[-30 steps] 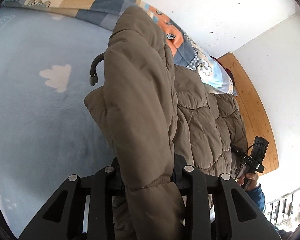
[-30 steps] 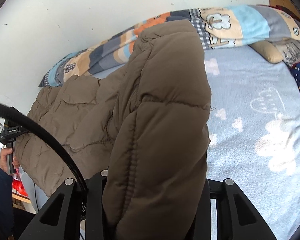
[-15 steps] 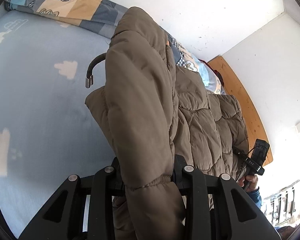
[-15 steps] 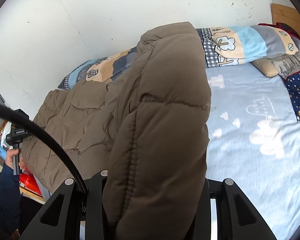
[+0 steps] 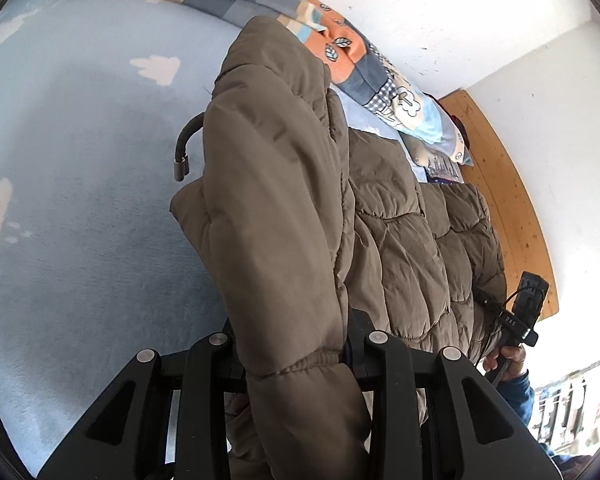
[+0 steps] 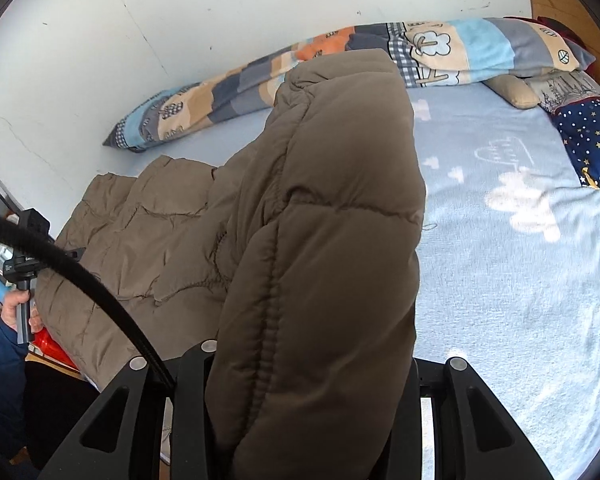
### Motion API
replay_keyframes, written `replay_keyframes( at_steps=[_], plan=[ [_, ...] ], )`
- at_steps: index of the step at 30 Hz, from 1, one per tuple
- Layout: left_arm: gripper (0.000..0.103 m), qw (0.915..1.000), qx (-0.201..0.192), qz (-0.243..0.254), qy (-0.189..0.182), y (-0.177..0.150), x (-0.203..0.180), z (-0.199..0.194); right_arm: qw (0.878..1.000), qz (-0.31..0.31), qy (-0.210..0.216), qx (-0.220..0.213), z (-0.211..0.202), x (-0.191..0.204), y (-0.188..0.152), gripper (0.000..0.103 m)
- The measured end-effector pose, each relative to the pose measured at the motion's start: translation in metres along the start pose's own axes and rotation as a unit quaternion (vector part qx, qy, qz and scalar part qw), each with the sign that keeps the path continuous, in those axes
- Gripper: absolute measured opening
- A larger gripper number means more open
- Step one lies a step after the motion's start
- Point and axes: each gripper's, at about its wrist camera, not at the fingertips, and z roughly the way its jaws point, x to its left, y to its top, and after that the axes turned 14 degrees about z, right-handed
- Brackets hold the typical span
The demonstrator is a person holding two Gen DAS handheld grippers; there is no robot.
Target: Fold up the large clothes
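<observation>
Currently, my readout of the scene is as follows.

Left hand-held gripper (image 5: 296,364): I have it pinching a padded fold of the brown puffer jacket (image 5: 284,208) at an elasticated cuff-like seam; black jaws pressed into the fabric on both sides.

Right hand-held gripper (image 6: 300,364): I have it clamped on another thick fold of the same jacket; jaws sunk into the padding along a stitched seam.

Jacket material: matte brown shell, quilted into puffy stitched channels, soft and bulky.

Jacket location: both gripped folds are raised in front of the cameras; the rest of the body (image 6: 148,224) lies spread flat on the bed (image 6: 520,288), near its edge.

Bed surface: pale blue fleecy blanket with white cloud shapes.

Surroundings: rolled patchwork quilt (image 6: 440,52) along the white wall; dark blue starred pillow (image 6: 592,136) and a beige cushion (image 6: 512,92) near the wooden headboard (image 5: 512,208).

Obstructions: the raised folds fill the centre of both views, hiding the fingertips and much of the bed behind. A black flexible cable (image 6: 92,284) crosses the right view.

Opposite hand: each view shows the person's other hand (image 5: 508,360) on a black grip at the frame edge.
</observation>
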Motion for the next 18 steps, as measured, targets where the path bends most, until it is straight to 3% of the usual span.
replay_keyframes(
  at_steps=[11,18],
  plan=[
    [0.039,0.9982,0.043,-0.042,0.007,-0.016,0.032,0.022,0.998,0.036,-0.036,0.048,0.053,-0.028,0.006,0.041],
    [0.053,0.9974,0.053,-0.046,0.019,-0.016,0.035,0.029,0.996,0.045,-0.046,0.068,0.069,-0.039,0.001,0.049]
  ],
)
